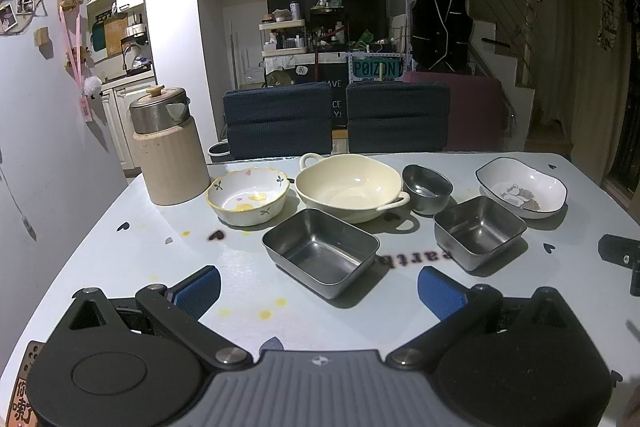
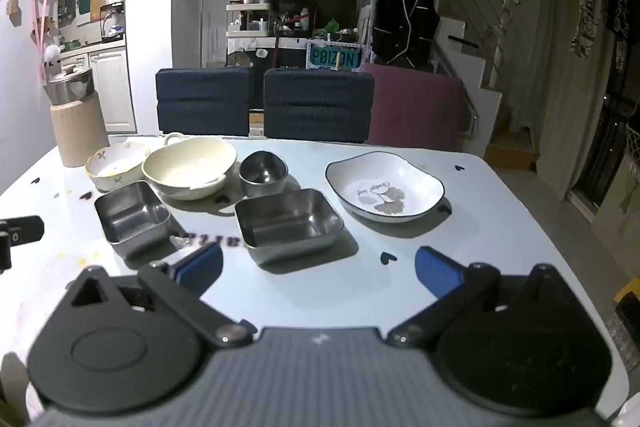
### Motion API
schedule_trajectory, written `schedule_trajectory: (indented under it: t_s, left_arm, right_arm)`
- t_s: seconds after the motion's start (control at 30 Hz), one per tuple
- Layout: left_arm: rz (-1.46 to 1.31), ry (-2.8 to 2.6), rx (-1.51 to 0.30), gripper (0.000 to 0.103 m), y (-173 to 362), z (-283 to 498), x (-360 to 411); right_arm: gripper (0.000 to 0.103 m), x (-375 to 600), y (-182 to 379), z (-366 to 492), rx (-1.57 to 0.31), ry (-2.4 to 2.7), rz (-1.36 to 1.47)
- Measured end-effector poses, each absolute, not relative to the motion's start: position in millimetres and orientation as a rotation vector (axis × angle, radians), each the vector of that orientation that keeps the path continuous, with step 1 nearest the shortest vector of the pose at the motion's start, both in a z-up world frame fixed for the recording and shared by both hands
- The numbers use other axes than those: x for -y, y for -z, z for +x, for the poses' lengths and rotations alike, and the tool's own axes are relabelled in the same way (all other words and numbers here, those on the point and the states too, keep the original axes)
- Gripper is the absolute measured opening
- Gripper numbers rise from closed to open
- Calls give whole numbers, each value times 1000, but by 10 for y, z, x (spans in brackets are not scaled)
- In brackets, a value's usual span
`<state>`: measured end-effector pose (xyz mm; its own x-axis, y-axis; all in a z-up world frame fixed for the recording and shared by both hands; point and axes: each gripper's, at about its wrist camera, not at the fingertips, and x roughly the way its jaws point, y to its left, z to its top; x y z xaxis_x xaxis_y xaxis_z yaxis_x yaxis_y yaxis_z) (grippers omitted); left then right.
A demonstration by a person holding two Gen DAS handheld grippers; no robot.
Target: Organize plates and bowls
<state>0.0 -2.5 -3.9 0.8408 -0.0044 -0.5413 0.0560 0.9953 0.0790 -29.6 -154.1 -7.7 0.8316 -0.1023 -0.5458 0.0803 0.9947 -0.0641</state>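
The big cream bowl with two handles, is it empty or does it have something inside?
Empty. The cream bowl stands upright on the table, and both views show only its bare smooth inside, with no food or dish in it.

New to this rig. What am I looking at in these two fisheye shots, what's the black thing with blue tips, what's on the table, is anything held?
No robot arm here: a person holds a two-finger gripper in each hand, and each gripper has a camera looking forward along its fingers. One picture is from the left gripper, the other from the right gripper. The blue tips are the finger pads.

On the white table stand a flowered bowl, a cream two-handled bowl, a small round steel bowl, two square steel trays, a white dark-rimmed dish and a beige jar with a metal lid.

Both grippers are open and hold nothing; nothing is stacked yet.
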Motion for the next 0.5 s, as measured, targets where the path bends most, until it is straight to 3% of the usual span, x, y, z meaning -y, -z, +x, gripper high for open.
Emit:
schedule_trajectory:
  t_s: [0.5]
  left_arm:
    - [89, 33, -570, 103, 47, 2, 67]
  right_arm:
    - [103, 1533, 77, -297, -583, 99, -40]
